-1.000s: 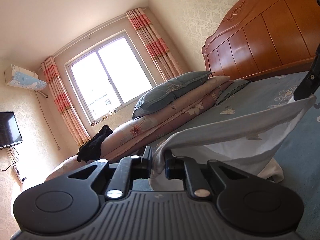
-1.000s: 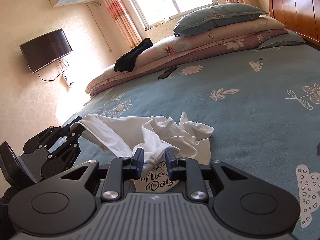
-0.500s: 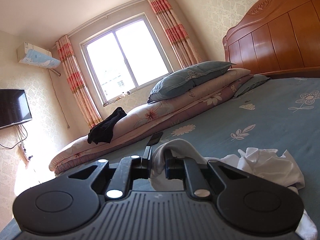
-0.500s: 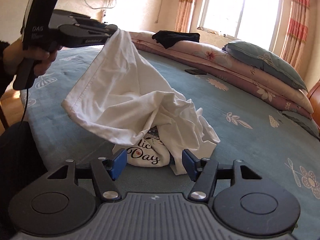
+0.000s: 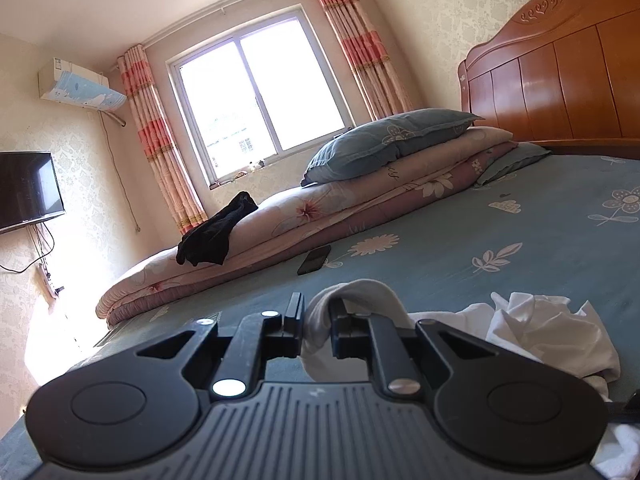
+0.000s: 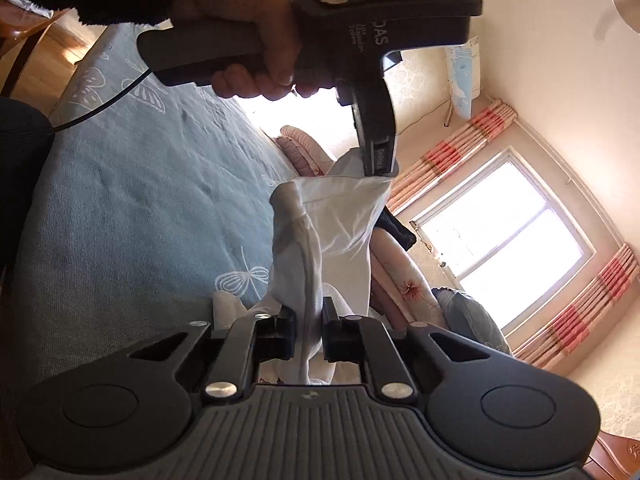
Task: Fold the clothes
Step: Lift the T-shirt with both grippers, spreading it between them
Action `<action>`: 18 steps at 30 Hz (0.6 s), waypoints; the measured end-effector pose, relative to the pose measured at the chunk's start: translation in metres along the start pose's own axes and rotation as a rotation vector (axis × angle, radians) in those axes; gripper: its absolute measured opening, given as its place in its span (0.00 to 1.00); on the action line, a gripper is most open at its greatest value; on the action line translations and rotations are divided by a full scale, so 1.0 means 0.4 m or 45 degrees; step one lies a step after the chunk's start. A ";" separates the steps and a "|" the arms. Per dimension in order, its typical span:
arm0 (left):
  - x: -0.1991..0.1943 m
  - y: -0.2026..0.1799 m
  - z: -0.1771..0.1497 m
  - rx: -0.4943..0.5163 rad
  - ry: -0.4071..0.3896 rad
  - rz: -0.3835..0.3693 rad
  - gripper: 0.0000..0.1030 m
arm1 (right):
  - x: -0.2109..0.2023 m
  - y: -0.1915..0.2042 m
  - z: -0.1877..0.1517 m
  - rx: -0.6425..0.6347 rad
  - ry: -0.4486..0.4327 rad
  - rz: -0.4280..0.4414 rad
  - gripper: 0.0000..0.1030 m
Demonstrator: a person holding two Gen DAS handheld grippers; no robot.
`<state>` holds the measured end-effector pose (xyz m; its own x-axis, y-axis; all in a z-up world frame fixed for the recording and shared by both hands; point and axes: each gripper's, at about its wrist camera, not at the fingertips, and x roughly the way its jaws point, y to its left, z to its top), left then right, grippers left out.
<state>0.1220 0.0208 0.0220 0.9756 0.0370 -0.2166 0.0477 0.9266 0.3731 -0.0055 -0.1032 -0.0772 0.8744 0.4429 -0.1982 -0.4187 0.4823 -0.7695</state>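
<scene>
Two claws work one white shirt [image 5: 540,332] on a blue flowered bed [image 5: 520,232]. The left claw [image 5: 316,312] is clamped on a fold of the shirt, its jaws easing open slightly, while the rest lies crumpled on the bed just to its right. The right claw [image 6: 308,320] is closing on a hanging stretch of the same shirt, cloth between its jaws. Beyond the shirt on the bed: one phone [image 5: 315,259], one black garment [image 5: 216,236], one blue pillow [image 5: 384,144] atop folded quilts.
</scene>
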 end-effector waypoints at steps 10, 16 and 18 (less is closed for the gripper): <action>-0.043 -0.003 -0.099 -0.075 -0.030 -0.111 0.28 | -0.011 -0.348 0.076 0.486 0.059 -0.050 0.07; -0.057 -0.027 -0.143 -0.093 -0.042 -0.169 0.35 | 0.018 -0.478 0.116 0.563 0.091 -0.090 0.07; -0.054 -0.034 -0.148 -0.103 -0.038 -0.186 0.39 | 0.021 -0.500 0.131 0.571 0.094 -0.084 0.07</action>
<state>0.0876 0.0296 -0.0319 0.9654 -0.1105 -0.2361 0.1734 0.9484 0.2653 0.0726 -0.1563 0.1068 0.9111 0.3529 -0.2128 -0.4120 0.7943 -0.4465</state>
